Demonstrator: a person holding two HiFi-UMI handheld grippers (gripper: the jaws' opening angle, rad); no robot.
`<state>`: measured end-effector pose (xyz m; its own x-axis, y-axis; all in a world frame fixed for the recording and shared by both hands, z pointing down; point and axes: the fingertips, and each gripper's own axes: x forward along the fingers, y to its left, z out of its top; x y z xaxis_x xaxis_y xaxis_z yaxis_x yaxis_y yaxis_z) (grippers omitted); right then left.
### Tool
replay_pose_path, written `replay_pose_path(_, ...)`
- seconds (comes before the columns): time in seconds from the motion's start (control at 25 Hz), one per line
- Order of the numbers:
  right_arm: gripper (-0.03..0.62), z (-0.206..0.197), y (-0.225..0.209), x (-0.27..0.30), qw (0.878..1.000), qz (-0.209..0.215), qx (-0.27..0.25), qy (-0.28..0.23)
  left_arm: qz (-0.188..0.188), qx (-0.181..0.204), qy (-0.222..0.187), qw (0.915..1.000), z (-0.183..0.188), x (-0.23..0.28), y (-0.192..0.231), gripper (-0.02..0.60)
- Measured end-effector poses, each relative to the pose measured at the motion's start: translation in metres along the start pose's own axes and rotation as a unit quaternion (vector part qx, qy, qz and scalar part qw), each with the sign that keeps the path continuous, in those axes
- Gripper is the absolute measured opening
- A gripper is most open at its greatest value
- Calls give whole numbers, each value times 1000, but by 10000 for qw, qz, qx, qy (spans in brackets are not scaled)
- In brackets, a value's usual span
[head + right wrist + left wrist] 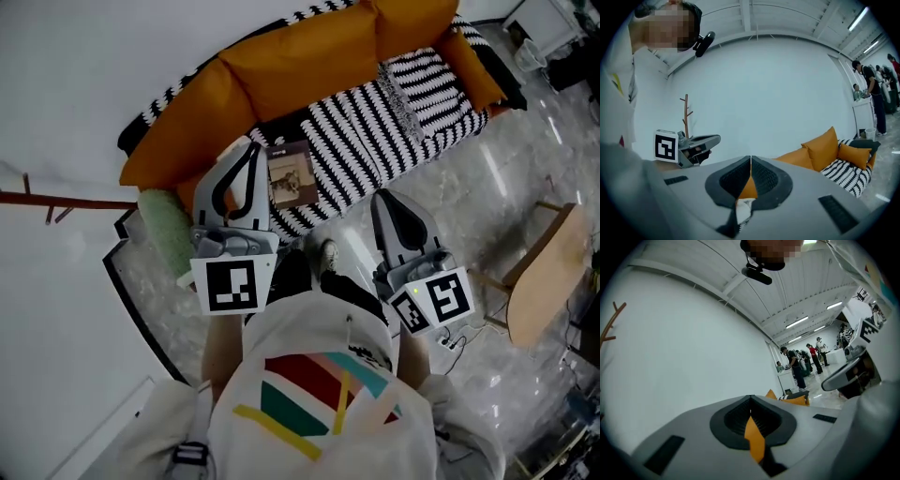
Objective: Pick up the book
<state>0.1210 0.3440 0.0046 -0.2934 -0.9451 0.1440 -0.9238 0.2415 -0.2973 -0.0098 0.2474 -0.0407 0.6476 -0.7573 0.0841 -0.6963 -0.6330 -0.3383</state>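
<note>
Standing at the sofa (309, 56), we have nothing done yet: book (292, 176) lies flat on the striped seat, untouched. Left gripper (750, 398) and right gripper (750, 159) both have jaws pressed together, empty. We reckon the whole pick remains: reach, open, grasp, lift.

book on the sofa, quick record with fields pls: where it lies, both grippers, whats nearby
book: lies flat, cover up, on the striped seat of the sofa, towards its left end in the head view
left gripper: shut, nothing between its jaws
right gripper: shut, nothing between its jaws
held: book is in neither gripper
nearby: green bolster by the sofa's left end; wooden chair on the floor at right
task state: book not yet picked up
</note>
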Motion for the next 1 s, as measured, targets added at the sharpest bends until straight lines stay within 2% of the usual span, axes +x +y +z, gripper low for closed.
replay_pose_path(0.08, 15, 2, 0, 23, 9999, 114, -39, 29, 57, 59, 38, 10000, -8, 12, 15, 6)
replay_pose_path(0.28, 15, 8, 2, 90, 9996, 177, 22, 214, 161, 196, -256, 9993, -15, 48, 66, 6)
replay_pose_path(0.36, 15, 12, 15, 115, 9992, 323, 34, 246, 181, 126, -352, 9991, -20, 57, 86, 6)
replay_pose_path(0.48, 15, 19, 22, 153, 9980, 424, -291, 372, 173, -32, -465, 9988, -29, 72, 113, 6)
replay_pose_path(0.6, 15, 27, 19, 181, 9969, 394, -567, 365, 286, -90, -396, 9988, -44, 86, 137, 6)
replay_pose_path(0.76, 15, 15, -1, 200, 9959, 504, -448, 600, 483, -237, -243, 9983, -59, 96, 155, 6)
replay_pose_path(0.84, 15, 13, -8, 213, 9949, 761, -236, 617, 625, -202, -171, 9977, -62, 102, 161, 6)
replay_pose_path(0.92, 15, 21, -4, 225, 9911, 1205, -77, 553, 718, -222, -174, 9970, -62, 104, 160, 6)
replay_pose_path(1.0, 15, 28, 1, 238, 9866, 1561, -119, 466, 758, -281, -199, 9965, -63, 108, 156, 6)
